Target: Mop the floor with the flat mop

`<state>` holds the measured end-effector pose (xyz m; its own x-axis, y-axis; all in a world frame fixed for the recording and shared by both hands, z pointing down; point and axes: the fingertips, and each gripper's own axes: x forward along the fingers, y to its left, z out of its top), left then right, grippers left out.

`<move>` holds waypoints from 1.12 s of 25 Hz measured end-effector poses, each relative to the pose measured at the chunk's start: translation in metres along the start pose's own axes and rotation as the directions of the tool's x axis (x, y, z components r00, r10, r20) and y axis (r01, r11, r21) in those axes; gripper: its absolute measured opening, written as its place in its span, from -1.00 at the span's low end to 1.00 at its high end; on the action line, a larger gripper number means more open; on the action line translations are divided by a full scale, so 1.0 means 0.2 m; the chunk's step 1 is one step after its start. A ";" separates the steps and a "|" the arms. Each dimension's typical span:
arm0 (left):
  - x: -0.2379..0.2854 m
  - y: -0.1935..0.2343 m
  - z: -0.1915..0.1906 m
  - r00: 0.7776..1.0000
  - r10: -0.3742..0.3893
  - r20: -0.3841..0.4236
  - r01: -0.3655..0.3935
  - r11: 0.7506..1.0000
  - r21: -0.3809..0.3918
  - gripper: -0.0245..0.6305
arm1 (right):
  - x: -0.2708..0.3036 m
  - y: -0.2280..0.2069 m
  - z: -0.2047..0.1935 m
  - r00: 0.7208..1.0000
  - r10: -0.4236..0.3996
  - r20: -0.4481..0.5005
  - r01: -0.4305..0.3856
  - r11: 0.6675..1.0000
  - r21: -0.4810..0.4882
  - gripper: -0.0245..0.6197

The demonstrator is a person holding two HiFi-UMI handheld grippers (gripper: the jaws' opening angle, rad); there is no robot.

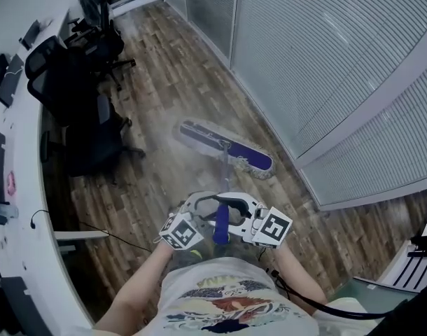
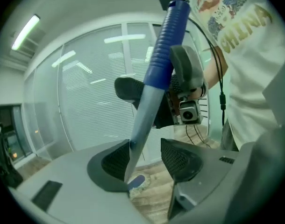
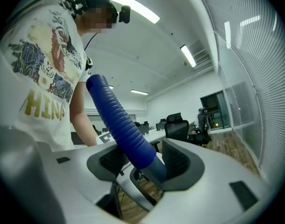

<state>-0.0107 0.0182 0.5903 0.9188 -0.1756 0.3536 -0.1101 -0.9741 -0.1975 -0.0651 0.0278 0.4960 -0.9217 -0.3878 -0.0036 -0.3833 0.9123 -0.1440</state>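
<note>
The flat mop's purple head (image 1: 224, 148) lies on the wooden floor ahead of me, edged with a pale fringe. Its pole rises to a blue ribbed grip (image 1: 221, 226) between my two grippers. My left gripper (image 1: 199, 215) is open. In the left gripper view the pale pole (image 2: 140, 125) leans on the left pad, with a clear gap to the right pad, inside the left gripper (image 2: 147, 160). My right gripper (image 1: 243, 219) is shut on the blue grip (image 3: 119, 120), which fills the space between the pads of the right gripper (image 3: 142, 160).
Black office chairs (image 1: 87, 117) stand at a long white desk (image 1: 21, 187) on the left. A glass wall with blinds (image 1: 325, 68) runs along the right. A thin cable (image 1: 94, 227) trails over the floor near the desk. Another chair base (image 1: 416, 250) sits at the lower right.
</note>
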 end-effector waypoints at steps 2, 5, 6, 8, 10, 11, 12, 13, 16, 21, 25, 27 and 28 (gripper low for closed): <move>-0.03 -0.04 0.01 1.000 0.000 0.012 0.000 0.998 0.067 -0.32 | 0.06 0.13 0.03 1.000 0.020 0.004 -0.020 1.000 0.001 -0.23; -0.10 -0.14 0.04 0.999 -0.027 0.045 0.022 0.994 0.103 -0.29 | 0.18 0.38 0.04 0.999 0.049 0.002 -0.049 0.999 0.006 -0.23; -0.14 -0.18 0.05 0.997 -0.038 0.060 0.031 0.994 0.106 -0.29 | 0.21 0.45 0.04 0.999 0.052 0.002 -0.052 0.999 0.011 -0.23; -0.24 -0.27 0.07 0.994 -0.065 0.086 0.056 0.992 0.110 -0.30 | 0.25 0.59 0.04 0.999 0.049 0.004 -0.049 0.999 0.019 -0.23; -0.35 -0.39 0.06 0.991 -0.098 0.090 0.086 0.988 0.128 -0.44 | 0.30 0.73 0.04 0.998 0.057 0.019 -0.057 0.998 0.003 -0.23; -0.40 -0.46 0.05 0.991 -0.108 0.083 0.096 0.985 0.145 -0.60 | 0.32 0.80 0.05 0.997 0.068 0.034 -0.067 0.998 -0.015 -0.23; -0.45 -0.52 0.04 0.991 -0.112 0.076 0.098 0.982 0.161 -0.69 | 0.34 0.87 0.05 0.996 0.077 0.046 -0.076 0.997 -0.028 -0.23; -0.50 -0.57 0.03 0.991 -0.111 0.069 0.098 0.980 0.172 -0.70 | 0.35 0.94 0.05 0.995 0.086 0.053 -0.084 0.996 -0.033 -0.23; -0.63 -0.72 0.00 0.993 -0.112 0.038 0.103 0.978 0.183 -0.72 | 0.39 1.14 0.02 0.991 0.128 0.042 -0.126 0.991 -0.040 -0.23; -0.84 -0.91 -0.13 0.994 -0.105 -0.008 0.105 0.980 0.170 -0.74 | 0.50 1.43 -0.16 0.969 0.228 -0.098 -0.233 0.972 -0.041 -0.23; -0.87 -0.87 -0.19 0.998 -0.068 -0.010 0.068 0.987 0.144 -0.76 | 0.57 1.43 -0.16 0.978 0.207 -0.023 -0.209 0.976 -0.062 -0.23; -0.86 -0.82 -0.16 0.998 -0.061 0.007 0.059 0.989 0.134 -0.75 | 0.58 1.38 -0.10 0.981 0.191 0.032 -0.189 0.980 -0.063 -0.23; -0.85 -0.80 -0.15 0.998 -0.063 0.017 0.060 0.990 0.128 -0.76 | 0.57 1.35 -0.08 0.981 0.186 0.051 -0.183 0.981 -0.057 -0.24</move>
<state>-0.1612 0.1993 0.5880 0.9302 -0.1116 0.3498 -0.0052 -0.9566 -0.2914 -0.2755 0.2315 0.4716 -0.9726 -0.2178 -0.0810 -0.2111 0.9738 -0.0841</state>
